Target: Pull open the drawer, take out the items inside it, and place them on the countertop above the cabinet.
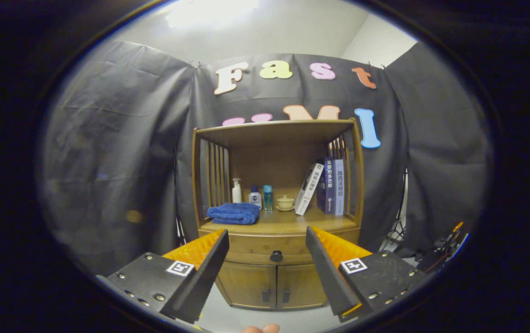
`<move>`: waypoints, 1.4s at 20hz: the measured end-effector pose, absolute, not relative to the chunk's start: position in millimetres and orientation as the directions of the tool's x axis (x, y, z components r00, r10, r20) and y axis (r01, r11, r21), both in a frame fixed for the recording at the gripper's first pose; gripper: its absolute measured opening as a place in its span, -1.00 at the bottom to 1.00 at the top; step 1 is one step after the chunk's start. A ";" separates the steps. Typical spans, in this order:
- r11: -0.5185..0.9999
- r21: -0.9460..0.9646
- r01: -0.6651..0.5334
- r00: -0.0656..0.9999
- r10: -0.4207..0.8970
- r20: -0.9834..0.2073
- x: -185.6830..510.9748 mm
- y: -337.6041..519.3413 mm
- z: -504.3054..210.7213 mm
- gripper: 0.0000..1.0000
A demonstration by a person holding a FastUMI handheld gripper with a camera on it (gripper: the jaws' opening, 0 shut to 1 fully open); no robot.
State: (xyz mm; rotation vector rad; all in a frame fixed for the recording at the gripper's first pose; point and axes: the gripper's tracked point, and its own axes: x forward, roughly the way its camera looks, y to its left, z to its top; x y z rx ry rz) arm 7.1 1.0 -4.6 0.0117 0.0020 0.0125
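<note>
A wooden cabinet stands ahead against the booth wall. Its drawer is closed, with a dark round knob at the middle of its front. The knob lies between my two fingers and well beyond them. My gripper is open with nothing between its fingers. The countertop above the drawer carries a folded blue towel, several small bottles, a small lidded cup and a few books. What the drawer holds is hidden.
Below the drawer are two closed cabinet doors with small dark handles. A shelf top roofs the countertop, with slatted sides left and right. A tripod leg and some gear stand to the cabinet's right. A fingertip shows below my fingers.
</note>
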 end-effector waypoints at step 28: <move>0.996 0.043 0.081 0.966 -0.068 -0.251 216.6 -18.6 -190.4 0.95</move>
